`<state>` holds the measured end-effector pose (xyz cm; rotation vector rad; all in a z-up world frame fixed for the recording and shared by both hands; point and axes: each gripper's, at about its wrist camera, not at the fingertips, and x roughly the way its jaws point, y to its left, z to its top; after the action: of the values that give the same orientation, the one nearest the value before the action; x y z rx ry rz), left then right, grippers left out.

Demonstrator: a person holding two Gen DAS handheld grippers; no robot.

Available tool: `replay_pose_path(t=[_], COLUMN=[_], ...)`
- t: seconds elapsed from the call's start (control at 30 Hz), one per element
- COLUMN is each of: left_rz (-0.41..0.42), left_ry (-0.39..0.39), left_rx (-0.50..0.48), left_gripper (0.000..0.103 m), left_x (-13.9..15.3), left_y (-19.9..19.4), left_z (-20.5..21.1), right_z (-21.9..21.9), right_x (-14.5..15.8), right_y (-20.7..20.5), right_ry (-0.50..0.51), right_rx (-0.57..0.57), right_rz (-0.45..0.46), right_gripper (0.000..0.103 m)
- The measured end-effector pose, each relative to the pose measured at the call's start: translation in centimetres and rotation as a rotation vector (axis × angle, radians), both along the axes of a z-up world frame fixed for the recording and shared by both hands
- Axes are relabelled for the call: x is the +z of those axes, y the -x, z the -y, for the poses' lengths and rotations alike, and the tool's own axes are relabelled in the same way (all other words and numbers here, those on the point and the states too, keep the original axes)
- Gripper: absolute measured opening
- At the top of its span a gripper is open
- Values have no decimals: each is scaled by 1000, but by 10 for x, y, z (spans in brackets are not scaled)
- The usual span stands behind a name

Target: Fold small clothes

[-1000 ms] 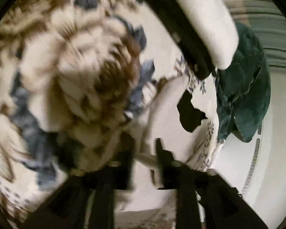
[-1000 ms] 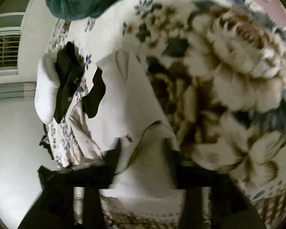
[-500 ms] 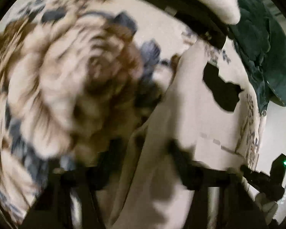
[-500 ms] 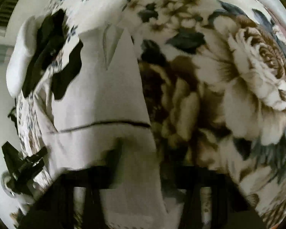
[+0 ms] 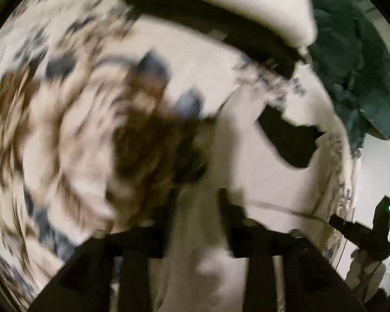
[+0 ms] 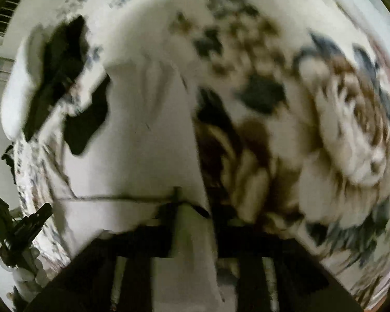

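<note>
Both jaws pinch the near edge of the cream garment (image 5: 247, 161): left gripper (image 5: 197, 208) and right gripper (image 6: 192, 208) have drawn it taut since a second ago, flattened, ready to fold. Beyond the jaws lies the floral blanket (image 5: 65, 130), a white pillow (image 5: 247, 5) and green cloth (image 5: 351, 65) farther off.

Both fisheye views are dim and warm-toned, ringed by a black vignette that bends everything near the rim. Motion blur smears the brown-and-blue floral blanket (image 5: 72, 135) (image 6: 312, 119) most heavily, while the pale cream garment (image 5: 249, 171) (image 6: 143, 140) reads soft. The dark green velvety cloth (image 5: 351, 65) at the upper edge stays slightly sharper.
</note>
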<state>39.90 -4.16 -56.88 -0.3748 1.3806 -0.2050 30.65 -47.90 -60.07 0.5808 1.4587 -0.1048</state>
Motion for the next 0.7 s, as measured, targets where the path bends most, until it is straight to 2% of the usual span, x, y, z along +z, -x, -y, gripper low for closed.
replay_pose_path(t=[0.03, 0.2, 0.3, 0.47, 0.53, 0.6, 0.67, 0.7], left_rz=[18, 74, 62, 22, 24, 40, 48, 53], left_ry=[6, -50, -120, -216, -240, -249, -259, -258], left_rx=[-14, -121, -227, -338, -352, -355, -355, -354], left_gripper=[64, 64, 64, 64, 64, 60, 45, 41], left_x=[3, 0, -18, -46, -50, -51, -51, -50], left_y=[-9, -67, -96, -123, -125, -124, -121, -120], left_z=[6, 45, 74, 104, 108, 110, 111, 111], right_z=[1, -3, -11, -29, -33, -41, -49, -51], right_x=[5, 10, 2, -21, -29, -38, -46, -47], right_y=[-8, -75, -120, -178, -185, -195, -201, -202], right_ry=[6, 67, 88, 148, 141, 130, 135, 139], right_rx=[-1, 22, 67, 162, 185, 205, 227, 235], right_rz=[20, 85, 97, 67, 50, 22, 1, -5], right_gripper=[54, 54, 64, 65, 65, 65, 65, 65])
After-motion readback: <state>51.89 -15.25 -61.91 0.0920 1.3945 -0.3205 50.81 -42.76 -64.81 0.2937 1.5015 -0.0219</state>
